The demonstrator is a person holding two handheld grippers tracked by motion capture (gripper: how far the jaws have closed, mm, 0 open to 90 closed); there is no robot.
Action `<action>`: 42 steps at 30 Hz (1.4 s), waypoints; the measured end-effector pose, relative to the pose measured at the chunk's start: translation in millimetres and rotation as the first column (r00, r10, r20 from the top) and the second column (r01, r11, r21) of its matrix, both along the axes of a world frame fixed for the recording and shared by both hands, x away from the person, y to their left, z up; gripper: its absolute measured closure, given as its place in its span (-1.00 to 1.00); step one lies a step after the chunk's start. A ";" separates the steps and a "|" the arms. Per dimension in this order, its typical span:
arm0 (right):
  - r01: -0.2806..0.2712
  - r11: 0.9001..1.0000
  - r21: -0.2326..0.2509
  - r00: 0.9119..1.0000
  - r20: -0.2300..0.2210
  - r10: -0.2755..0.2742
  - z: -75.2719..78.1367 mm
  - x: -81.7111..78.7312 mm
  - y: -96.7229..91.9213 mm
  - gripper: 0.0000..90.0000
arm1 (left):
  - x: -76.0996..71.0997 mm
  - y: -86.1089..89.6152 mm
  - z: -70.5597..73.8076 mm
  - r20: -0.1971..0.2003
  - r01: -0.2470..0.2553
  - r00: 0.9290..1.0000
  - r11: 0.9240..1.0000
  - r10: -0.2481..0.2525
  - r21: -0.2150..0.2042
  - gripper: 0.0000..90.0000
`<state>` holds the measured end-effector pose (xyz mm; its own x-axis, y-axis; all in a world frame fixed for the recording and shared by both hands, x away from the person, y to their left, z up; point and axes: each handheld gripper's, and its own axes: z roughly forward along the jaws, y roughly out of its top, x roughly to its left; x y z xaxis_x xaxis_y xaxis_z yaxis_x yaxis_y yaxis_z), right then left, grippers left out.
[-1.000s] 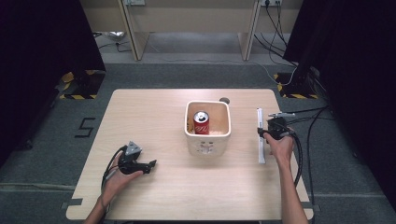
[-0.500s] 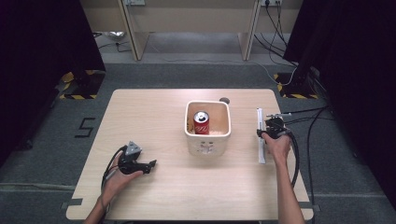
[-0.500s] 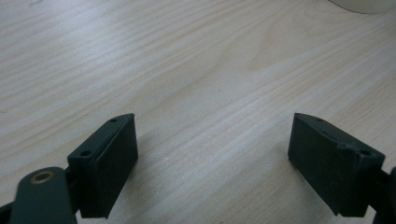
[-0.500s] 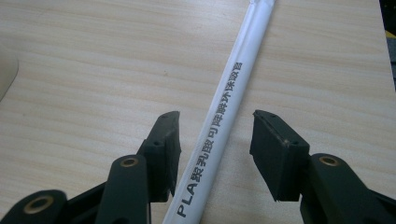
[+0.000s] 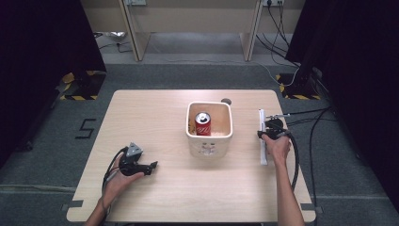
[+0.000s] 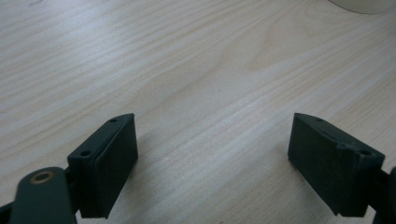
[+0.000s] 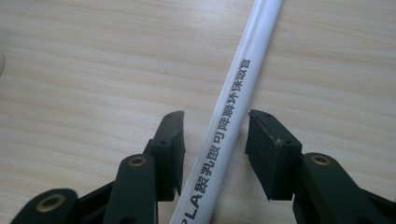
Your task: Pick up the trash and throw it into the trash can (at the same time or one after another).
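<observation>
A long white paper-wrapped straw (image 5: pixel 263 157) with black print lies along the table's right side. My right gripper (image 5: pixel 269 128) points down over it. In the right gripper view the straw (image 7: pixel 233 93) runs between the jaws of my right gripper (image 7: pixel 215 140); they have just been closing, and a thin gap still shows on each side. My left gripper (image 5: pixel 151 165) rests on the near left of the table, and its jaws (image 6: pixel 212 158) stand wide open over bare wood. A red drink can (image 5: pixel 203 124) stands upright in a white square tub (image 5: pixel 209 146) at the table's middle.
The wooden table (image 5: pixel 155 113) has bare room to the left of the tub and along its front. A small dark round mark (image 5: pixel 226 100) sits behind the tub. Black cables (image 5: pixel 295 155) trail from the right gripper off the right edge.
My right hand has shifted slightly left and down onto the straw. The left hand and its gripper have stayed put.
</observation>
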<state>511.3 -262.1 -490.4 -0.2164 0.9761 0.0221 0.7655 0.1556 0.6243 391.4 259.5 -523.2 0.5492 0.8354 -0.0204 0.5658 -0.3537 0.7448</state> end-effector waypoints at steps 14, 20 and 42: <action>-0.006 1.000 -0.011 1.000 -0.004 0.006 -4.0 1.4 0.3 0.53 | 0.0 0.1 0.0 0.000 0.001 1.000 1.000 -0.001 -0.001 -0.66; -0.024 1.000 0.005 1.000 0.010 0.024 -5.2 1.7 1.5 0.76 | 0.0 0.0 0.0 0.000 0.001 1.000 1.000 -0.001 -0.001 -0.66; -0.114 0.993 -0.018 0.983 0.143 0.115 60.5 -24.4 -6.6 0.76 | 0.1 0.1 0.0 0.001 0.002 1.000 1.000 -0.002 0.000 -0.66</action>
<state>486.9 -268.7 -429.9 -0.3268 0.9447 -0.0267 0.6450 0.2436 0.7243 391.5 259.6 -523.2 0.5507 0.8345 -0.0200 0.5645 -0.3547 0.7453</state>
